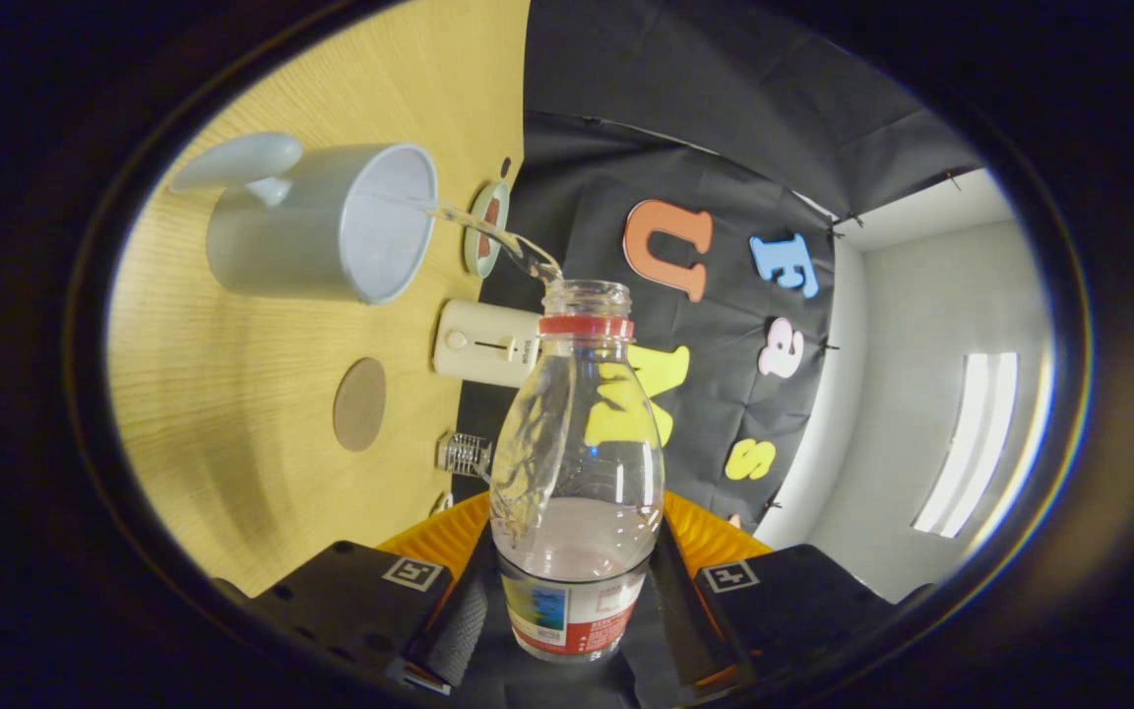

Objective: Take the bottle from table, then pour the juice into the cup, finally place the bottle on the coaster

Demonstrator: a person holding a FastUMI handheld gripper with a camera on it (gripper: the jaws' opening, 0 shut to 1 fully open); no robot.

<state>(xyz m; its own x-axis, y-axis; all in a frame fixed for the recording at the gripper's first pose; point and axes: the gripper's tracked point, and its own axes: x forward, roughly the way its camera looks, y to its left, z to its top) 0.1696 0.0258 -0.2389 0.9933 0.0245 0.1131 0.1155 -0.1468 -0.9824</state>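
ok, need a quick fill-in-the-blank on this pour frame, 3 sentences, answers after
1. The gripper is shut on the ____, one finger on each side of it.
2. A clear stream runs from the bottle mouth into the ____, which has a handle.
3. The round brown coaster on the wooden table has ____ standing on it.

Missing words: bottle; cup; nothing

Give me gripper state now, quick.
Gripper: fingers shut on the bottle, tilted and pouring into the cup.
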